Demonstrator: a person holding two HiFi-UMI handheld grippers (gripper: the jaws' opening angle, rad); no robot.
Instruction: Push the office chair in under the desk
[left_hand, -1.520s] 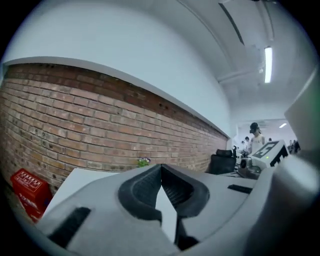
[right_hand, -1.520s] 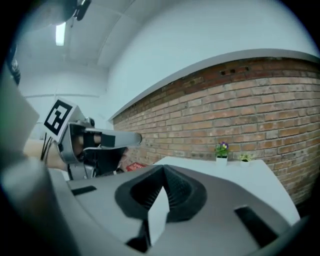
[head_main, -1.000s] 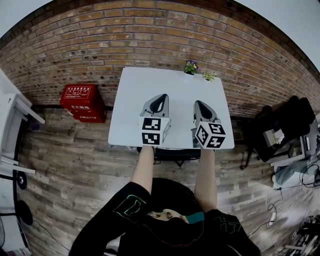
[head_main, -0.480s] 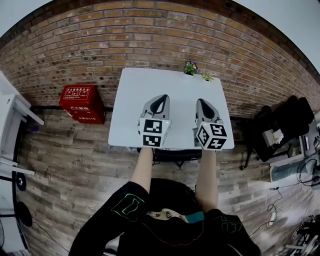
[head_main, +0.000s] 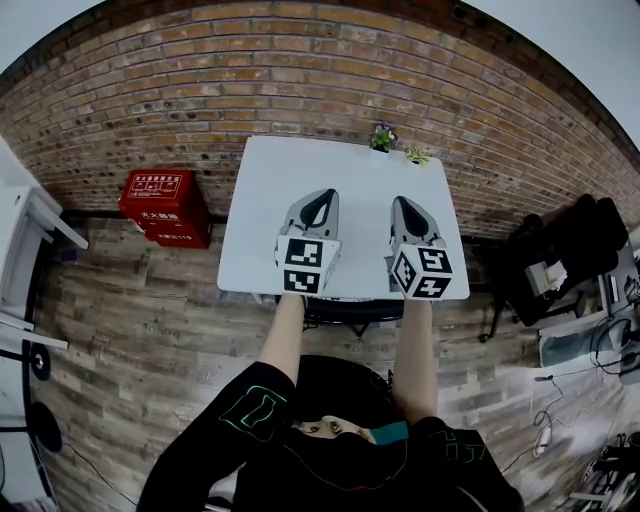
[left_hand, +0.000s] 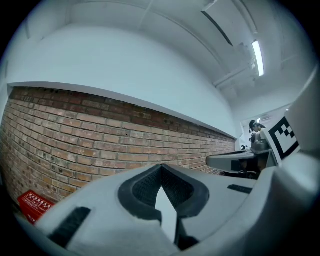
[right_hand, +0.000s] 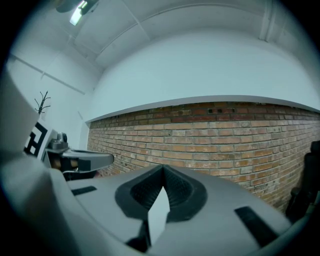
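A white desk stands against the brick wall. Only a dark strip of the black office chair shows below the desk's near edge, between the person's forearms; the rest is hidden under the desk. My left gripper and right gripper hover side by side above the near half of the desktop, both shut with nothing between the jaws. In the left gripper view the left gripper points up at the wall, its jaws meeting at the tips. The right gripper looks the same in the right gripper view.
A red box sits on the floor left of the desk. Two small potted plants stand at the desk's far right edge. Another black chair and clutter fill the right side. A white frame stands at the left.
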